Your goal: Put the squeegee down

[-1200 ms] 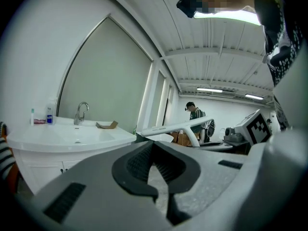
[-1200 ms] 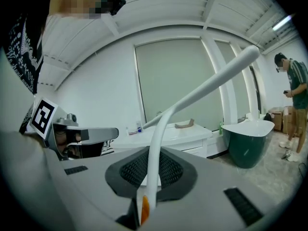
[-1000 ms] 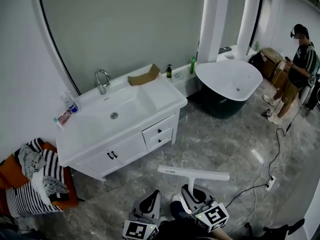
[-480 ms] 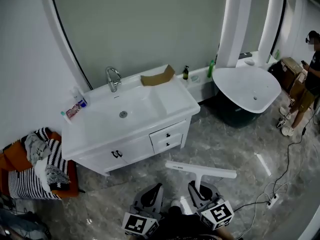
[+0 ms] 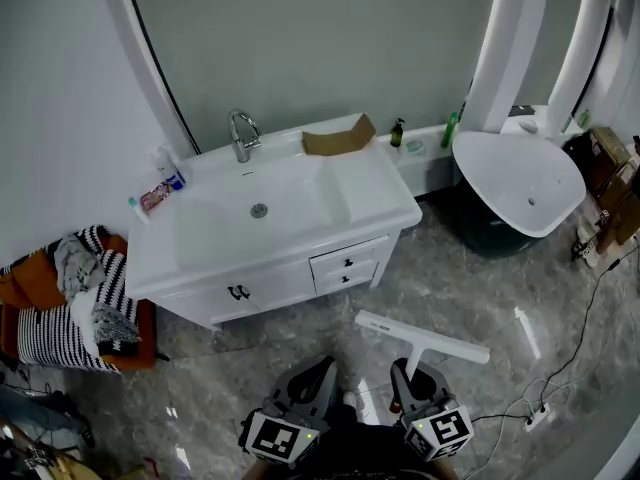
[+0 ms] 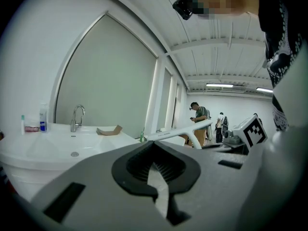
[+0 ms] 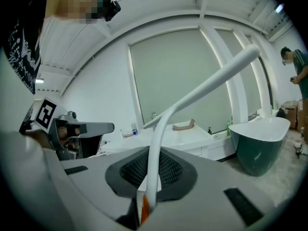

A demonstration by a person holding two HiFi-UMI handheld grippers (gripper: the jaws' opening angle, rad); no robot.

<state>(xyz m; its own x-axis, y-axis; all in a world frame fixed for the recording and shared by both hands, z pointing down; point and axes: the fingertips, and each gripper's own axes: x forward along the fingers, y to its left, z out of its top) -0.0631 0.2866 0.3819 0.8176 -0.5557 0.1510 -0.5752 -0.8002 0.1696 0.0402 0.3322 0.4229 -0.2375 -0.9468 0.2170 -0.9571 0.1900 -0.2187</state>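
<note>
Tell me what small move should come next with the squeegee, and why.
Probably carry it forward toward the vanity counter. The right gripper has its jaws shut on the squeegee handle, holding it in the air over the floor, short of any surface, so opening now would likely drop it.

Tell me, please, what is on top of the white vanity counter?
A chrome faucet, a cardboard piece at the back, and small toiletries at the left end. Anything under the cardboard is hidden.
</note>
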